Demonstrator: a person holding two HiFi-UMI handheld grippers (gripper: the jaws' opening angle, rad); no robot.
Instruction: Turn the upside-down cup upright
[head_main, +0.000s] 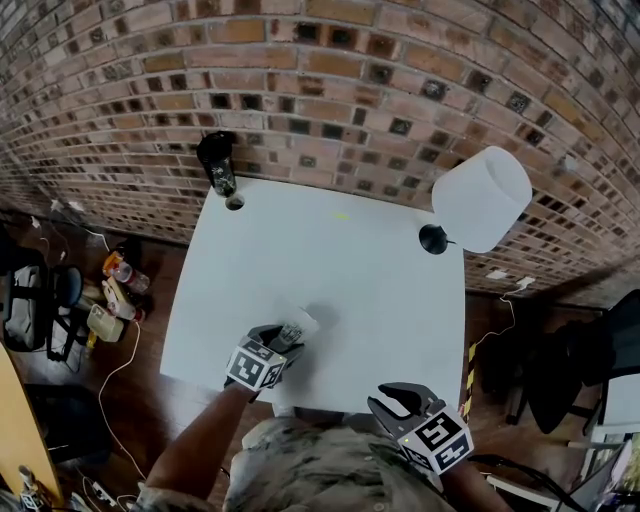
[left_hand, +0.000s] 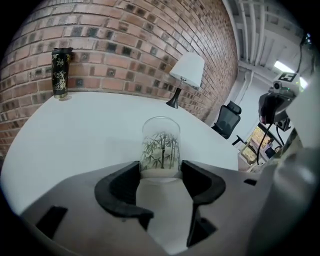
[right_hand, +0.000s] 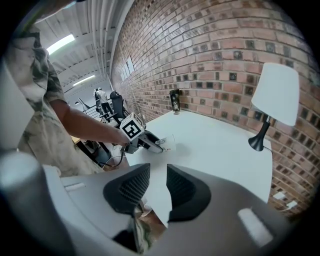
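Observation:
A clear glass cup (left_hand: 161, 145) printed with green bamboo stands on the white table (head_main: 360, 260) near its front edge. Its rounded closed end seems to face up, so it looks upside down. My left gripper (left_hand: 160, 171) has a jaw against each side of the cup's lower part and appears shut on it. In the head view the cup (head_main: 302, 324) is a pale shape at the left gripper's (head_main: 290, 336) tip. My right gripper (head_main: 388, 399) hangs off the table's front right corner, jaws (right_hand: 158, 181) a narrow gap apart with nothing between them.
A white-shaded lamp (head_main: 481, 198) on a black base stands at the table's back right. A dark patterned tumbler (head_main: 217, 162) stands at the back left by the brick wall, a small round thing (head_main: 235, 202) beside it. Cables and bottles lie on the floor at the left.

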